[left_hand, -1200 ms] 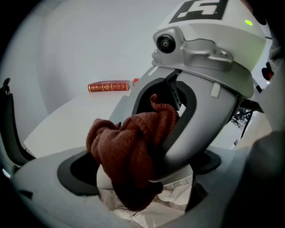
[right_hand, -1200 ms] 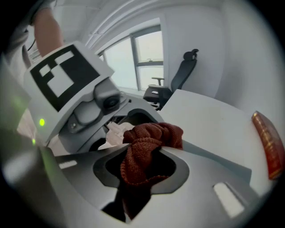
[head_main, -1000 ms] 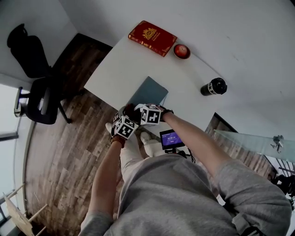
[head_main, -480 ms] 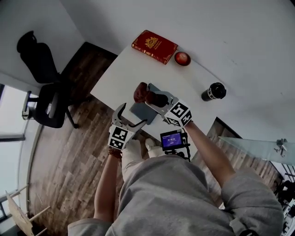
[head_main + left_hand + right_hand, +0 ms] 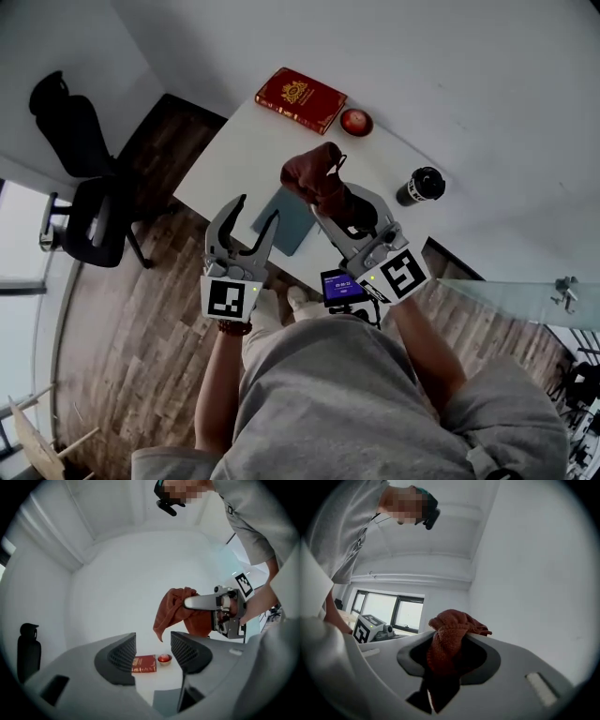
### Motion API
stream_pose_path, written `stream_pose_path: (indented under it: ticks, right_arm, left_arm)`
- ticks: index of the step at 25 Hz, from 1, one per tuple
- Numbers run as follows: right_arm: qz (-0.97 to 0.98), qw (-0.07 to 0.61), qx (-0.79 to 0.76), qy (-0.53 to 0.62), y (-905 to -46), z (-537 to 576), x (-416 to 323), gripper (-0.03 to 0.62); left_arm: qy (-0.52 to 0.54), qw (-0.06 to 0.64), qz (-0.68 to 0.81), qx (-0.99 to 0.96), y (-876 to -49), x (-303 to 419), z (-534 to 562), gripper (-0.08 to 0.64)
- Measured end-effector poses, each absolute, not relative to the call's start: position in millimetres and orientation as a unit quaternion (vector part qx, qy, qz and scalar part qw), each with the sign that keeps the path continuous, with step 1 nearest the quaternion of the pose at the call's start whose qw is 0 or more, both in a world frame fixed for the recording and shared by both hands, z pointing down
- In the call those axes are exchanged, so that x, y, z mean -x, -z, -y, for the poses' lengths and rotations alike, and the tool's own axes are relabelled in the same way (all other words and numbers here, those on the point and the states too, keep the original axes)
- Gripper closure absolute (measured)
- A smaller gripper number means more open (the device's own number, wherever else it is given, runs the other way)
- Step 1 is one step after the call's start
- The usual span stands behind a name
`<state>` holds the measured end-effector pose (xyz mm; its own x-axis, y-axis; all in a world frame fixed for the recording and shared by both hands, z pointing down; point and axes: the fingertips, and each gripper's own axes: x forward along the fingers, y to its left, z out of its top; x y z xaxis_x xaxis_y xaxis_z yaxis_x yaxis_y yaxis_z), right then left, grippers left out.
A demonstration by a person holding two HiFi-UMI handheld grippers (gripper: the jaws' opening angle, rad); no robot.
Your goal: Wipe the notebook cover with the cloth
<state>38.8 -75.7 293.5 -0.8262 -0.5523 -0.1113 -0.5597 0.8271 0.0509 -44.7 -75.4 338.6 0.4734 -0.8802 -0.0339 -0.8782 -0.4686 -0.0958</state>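
As your right gripper (image 5: 336,199) clamped the soft, seemingly light cloth (image 5: 312,171) mid-bunch, your left gripper's (image 5: 255,211) jaws had just been closing, empty and apart.

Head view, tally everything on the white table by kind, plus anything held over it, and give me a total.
Books: 2, the red book and the grey-blue notebook
Bowls: 1, the small red bowl
Cups: 1, the dark cup
Cloths: 1, the rust cloth, held above the table
Total: 5
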Motion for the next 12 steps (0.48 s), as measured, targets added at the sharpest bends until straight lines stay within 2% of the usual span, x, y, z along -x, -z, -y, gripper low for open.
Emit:
stream_pose_path:
  ticks: [5,12]
  right_arm:
    - [-0.954,0.035,0.293,-0.055,-298.6,61.1,-41.7,0.449]
    - [-0.954,0.006,0.297,-0.029,-327.0,59.7,-47.6,0.451]
  left_arm:
    - [0.024,0.087,-0.542,0.836,-333.2,43.8,71.4,0.444]
    - [0.039,0.08,-0.552,0.829,-342.2,50.3,61.5,0.557]
